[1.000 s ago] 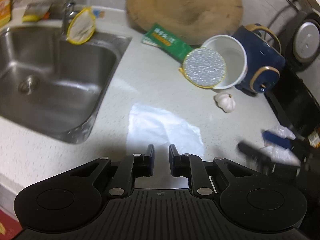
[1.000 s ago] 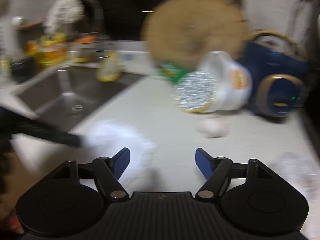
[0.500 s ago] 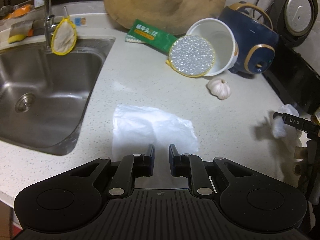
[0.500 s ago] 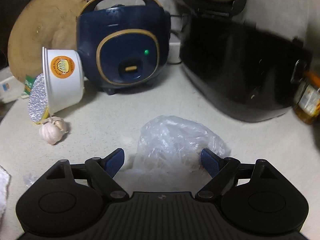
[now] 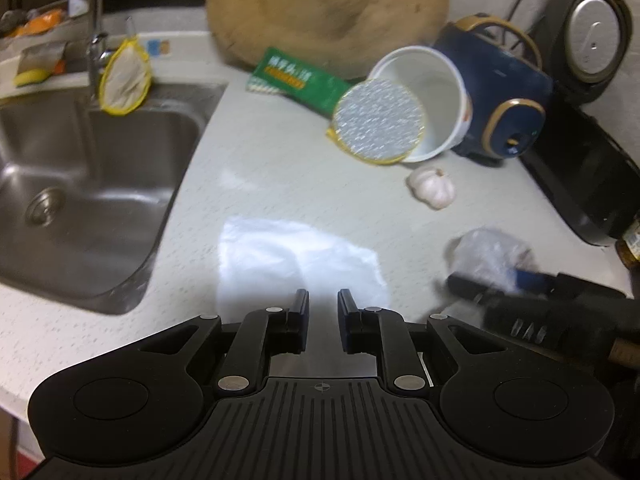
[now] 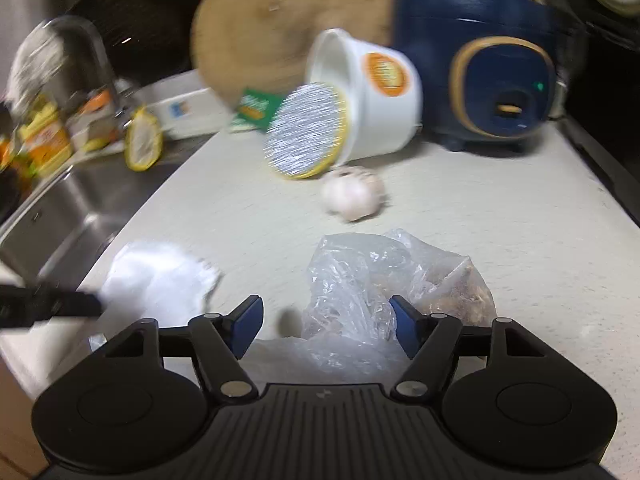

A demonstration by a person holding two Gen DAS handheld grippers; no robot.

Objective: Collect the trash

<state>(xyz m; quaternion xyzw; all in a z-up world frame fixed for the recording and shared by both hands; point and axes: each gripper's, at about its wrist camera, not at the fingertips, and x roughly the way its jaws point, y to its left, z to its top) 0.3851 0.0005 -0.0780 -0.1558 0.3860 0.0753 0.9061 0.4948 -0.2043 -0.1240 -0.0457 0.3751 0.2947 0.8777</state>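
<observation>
While the right gripper (image 6: 326, 326) closes, its blue pads stand apart on either side of the crumpled clear bag (image 6: 384, 280), which lies on the counter (image 6: 500, 216) directly between and just ahead of the fingertips; the pads do not yet appear to press the film. Brownish scraps sit inside the bag, toward the right pad. Ahead of this gripper lies a garlic bulb (image 6: 352, 196), and beyond it a tipped white cup (image 6: 372, 96) with its foil lid (image 6: 306, 130) hanging off the rim. The left gripper (image 5: 323, 308) holds its jaws narrowly apart with nothing clamped, poised over the near edge of a flat white bag (image 5: 296, 256) spread just ahead of its tips. Probable faults: the pads may pinch only a loose fold of thin film, so the clear bag slides out or tears on lifting; the scraps, sitting off-centre, may swing the load and spill through an unseen opening; closing too low may drag the pads along the counter. The flat white bag offers no raised edge and may simply slide away from the left gripper
</observation>
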